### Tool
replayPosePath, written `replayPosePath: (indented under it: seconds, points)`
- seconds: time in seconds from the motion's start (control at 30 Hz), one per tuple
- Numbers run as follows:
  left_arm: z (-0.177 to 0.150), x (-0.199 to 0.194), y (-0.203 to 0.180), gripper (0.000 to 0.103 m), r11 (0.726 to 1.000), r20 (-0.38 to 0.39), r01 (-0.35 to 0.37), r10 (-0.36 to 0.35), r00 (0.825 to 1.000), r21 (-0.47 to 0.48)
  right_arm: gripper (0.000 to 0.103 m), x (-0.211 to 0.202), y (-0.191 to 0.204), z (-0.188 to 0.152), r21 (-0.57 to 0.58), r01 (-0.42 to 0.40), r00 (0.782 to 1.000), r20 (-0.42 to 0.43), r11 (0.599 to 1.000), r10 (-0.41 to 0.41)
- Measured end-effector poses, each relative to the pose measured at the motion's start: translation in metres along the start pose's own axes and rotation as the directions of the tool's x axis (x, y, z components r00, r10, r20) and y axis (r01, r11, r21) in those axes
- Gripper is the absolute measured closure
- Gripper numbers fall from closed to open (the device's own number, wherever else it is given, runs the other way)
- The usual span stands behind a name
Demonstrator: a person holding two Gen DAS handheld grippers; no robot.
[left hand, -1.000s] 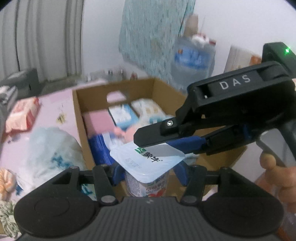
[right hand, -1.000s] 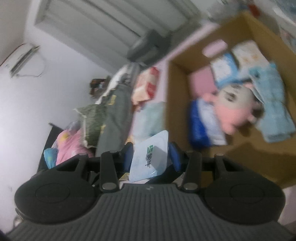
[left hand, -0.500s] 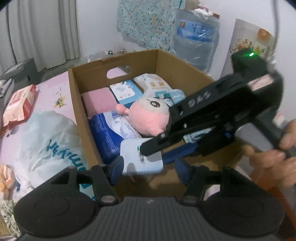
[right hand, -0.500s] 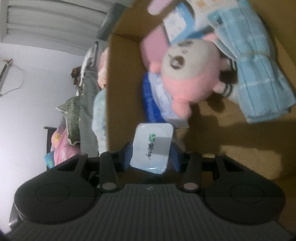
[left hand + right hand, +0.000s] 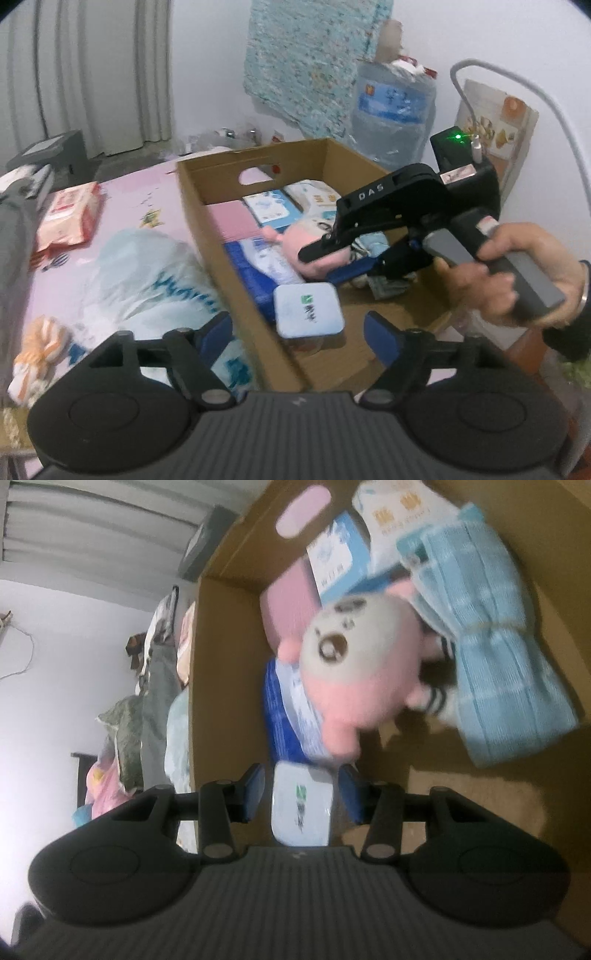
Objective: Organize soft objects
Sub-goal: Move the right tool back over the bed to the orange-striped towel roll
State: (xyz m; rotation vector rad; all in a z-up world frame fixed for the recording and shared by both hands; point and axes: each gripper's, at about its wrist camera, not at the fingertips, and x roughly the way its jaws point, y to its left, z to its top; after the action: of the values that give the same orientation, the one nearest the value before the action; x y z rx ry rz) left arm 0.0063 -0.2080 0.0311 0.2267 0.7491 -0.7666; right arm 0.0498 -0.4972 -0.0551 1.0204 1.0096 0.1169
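Yogurt cup (image 5: 308, 311), sealed with a pale blue lid, is seen low in the near corner of the cardboard box (image 5: 207, 236). It lies between the blue pads of the right gripper (image 5: 301, 788), though contact cannot be told. The left gripper (image 5: 295, 332) is opening, its pads clear of the cup. Beyond, a pink plush toy (image 5: 364, 668) rests on packets beside a folded blue towel (image 5: 491, 635).

The cup (image 5: 309, 311) body is hidden under its lid; the plush (image 5: 295, 248) is partly covered by the right gripper (image 5: 334, 264).
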Motion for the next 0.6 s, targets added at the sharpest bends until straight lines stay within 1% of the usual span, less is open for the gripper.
replayPosePath:
  seconds: [0.07,0.13,0.2,0.37,0.47,0.53,0.6]
  points:
    - [-0.010,-0.012,0.010,0.018,1.000,0.011,0.001,0.000,1.000,-0.031,0.059,0.004,0.004,0.003,-0.024,-0.004,1.000,0.014,1.000,0.005]
    - [-0.023,-0.021,0.021,0.018,0.998,0.016,-0.001,0.002,1.000,-0.067,0.059,0.010,0.009,0.006,-0.046,-0.014,1.000,0.008,0.999,0.015]
    - [-0.037,-0.028,0.033,0.018,0.995,0.016,-0.010,0.011,1.000,-0.101,0.059,0.016,0.013,0.008,-0.063,-0.014,1.000,-0.010,0.998,0.013]
    - [-0.072,-0.039,0.057,0.018,0.984,-0.007,-0.062,0.062,0.998,-0.168,0.060,0.026,0.021,-0.001,-0.115,-0.014,0.997,-0.074,0.993,0.006]
    - [-0.090,-0.042,0.072,0.018,0.969,-0.024,-0.086,0.082,0.996,-0.230,0.060,0.027,0.025,-0.008,-0.131,-0.009,0.995,-0.098,0.991,-0.004]
    - [-0.103,-0.047,0.082,0.018,0.956,-0.024,-0.096,0.093,0.995,-0.276,0.060,0.025,0.025,-0.010,-0.128,-0.014,0.996,-0.095,0.992,0.002]
    - [-0.112,-0.052,0.090,0.018,0.944,-0.025,-0.116,0.114,0.993,-0.309,0.060,0.018,0.027,-0.011,-0.127,-0.013,0.998,-0.069,0.992,0.004]
